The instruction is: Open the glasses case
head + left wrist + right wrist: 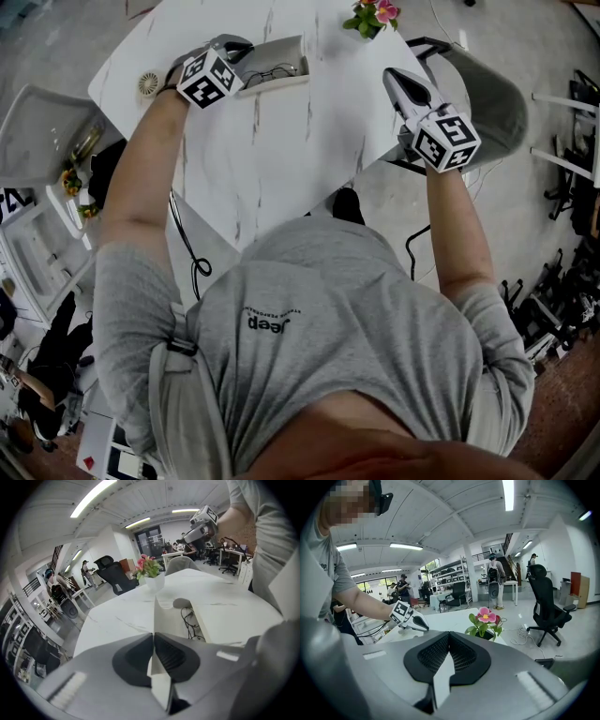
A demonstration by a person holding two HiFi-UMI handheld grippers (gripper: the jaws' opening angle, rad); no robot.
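The glasses case [281,58] lies open on the white marble table [281,159] near its far edge, with dark-framed glasses [273,71] inside. My left gripper [242,52] is at the case's left end. In the left gripper view its jaws [153,635] are shut on the thin white lid flap [156,613], which stands upright beside the tray with the glasses [190,619]. My right gripper [396,81] hovers over the table's right edge, shut and empty, away from the case; in its own view the tips [449,635] meet with nothing between them.
A potted pink flower [373,15] stands at the table's far edge, right of the case. A small round white object [148,84] lies at the left corner. Grey chairs stand at the right [492,94] and left [37,131]. A black cable [190,248] hangs beside the table.
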